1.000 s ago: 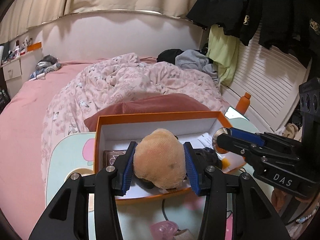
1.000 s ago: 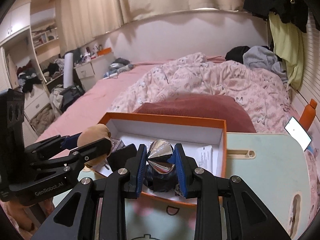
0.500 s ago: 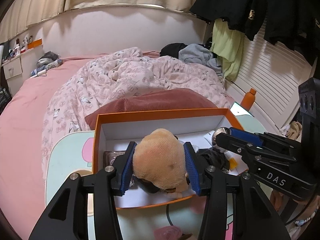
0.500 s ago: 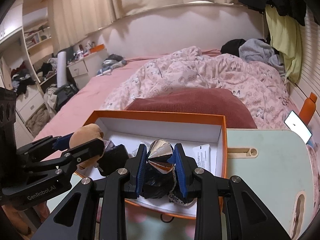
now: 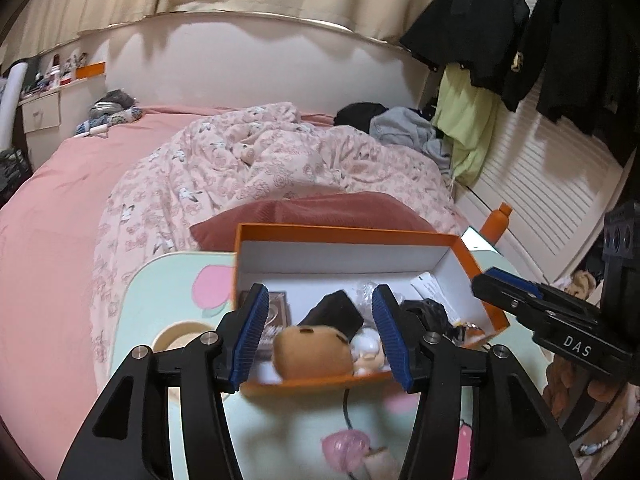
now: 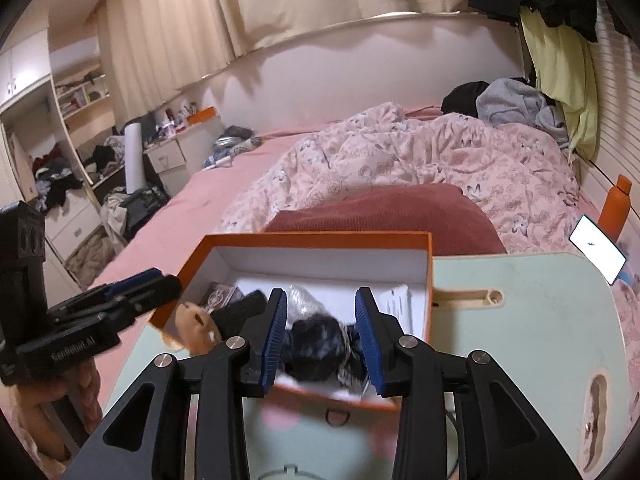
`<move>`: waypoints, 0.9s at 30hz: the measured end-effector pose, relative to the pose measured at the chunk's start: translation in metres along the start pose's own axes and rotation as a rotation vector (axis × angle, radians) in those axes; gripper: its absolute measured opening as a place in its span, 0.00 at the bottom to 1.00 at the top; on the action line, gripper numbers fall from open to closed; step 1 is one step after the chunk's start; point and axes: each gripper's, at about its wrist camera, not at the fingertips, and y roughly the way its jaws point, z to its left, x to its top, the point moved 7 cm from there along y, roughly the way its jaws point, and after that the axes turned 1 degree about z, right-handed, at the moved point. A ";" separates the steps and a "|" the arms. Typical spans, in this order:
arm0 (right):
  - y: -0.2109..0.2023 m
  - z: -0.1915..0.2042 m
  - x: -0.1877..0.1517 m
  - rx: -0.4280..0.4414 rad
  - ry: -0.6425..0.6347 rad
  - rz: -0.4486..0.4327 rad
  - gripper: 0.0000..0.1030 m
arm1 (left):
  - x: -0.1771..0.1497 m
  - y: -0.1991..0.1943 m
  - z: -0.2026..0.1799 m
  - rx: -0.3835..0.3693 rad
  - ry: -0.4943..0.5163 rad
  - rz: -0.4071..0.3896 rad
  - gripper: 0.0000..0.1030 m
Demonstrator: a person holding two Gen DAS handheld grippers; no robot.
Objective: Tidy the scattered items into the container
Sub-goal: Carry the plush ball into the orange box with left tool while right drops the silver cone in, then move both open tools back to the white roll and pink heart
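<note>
Nearest you, the left gripper (image 5: 320,328) is spread wide, its blue pads clear of the tan plush toy (image 5: 312,352) that lies just beyond them at the near edge of the orange box (image 5: 344,232). The toy looks blurred, so you cannot tell whether it has fully settled. The right gripper (image 6: 322,330) is also spread, holding nothing; between its pads you see a crumpled black bundle (image 6: 314,342) resting inside the box near its front wall.

The box sits on a pale green desk (image 6: 520,320). Inside it, you can also make out a black block-shaped item (image 5: 334,314), a dark patterned card box (image 6: 220,294), clear crinkled wrapping (image 6: 302,298) and a white printed slip (image 6: 396,304) whose text is too small to read.

As a judgement, the tidying is well along: both items just under the grippers are in the box. Still outside it, on the desk close to you, are a pink object (image 5: 346,446) and a thin black cord (image 5: 348,404), which may be what is left.

Readable writing: "DAS" on the side of the right gripper in the left view, and "GenRobot.AI" on the left gripper in the right view.

Farther off lie a dark red cushion (image 6: 384,212), a pink floral duvet (image 5: 260,164) on the bed, a lit phone (image 6: 598,248) and an orange bottle (image 6: 616,210).
</note>
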 end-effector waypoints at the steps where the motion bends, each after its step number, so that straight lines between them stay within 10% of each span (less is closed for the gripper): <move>1: -0.005 0.001 -0.004 0.009 0.000 0.005 0.35 | -0.004 -0.006 0.002 0.002 -0.005 -0.001 0.53; 12: -0.013 0.015 -0.113 -0.082 -0.172 0.225 0.37 | -0.104 -0.031 0.000 0.078 0.026 0.124 0.53; 27: -0.015 -0.016 -0.128 -0.097 -0.019 0.237 0.44 | -0.150 -0.012 0.000 0.258 0.044 0.167 0.77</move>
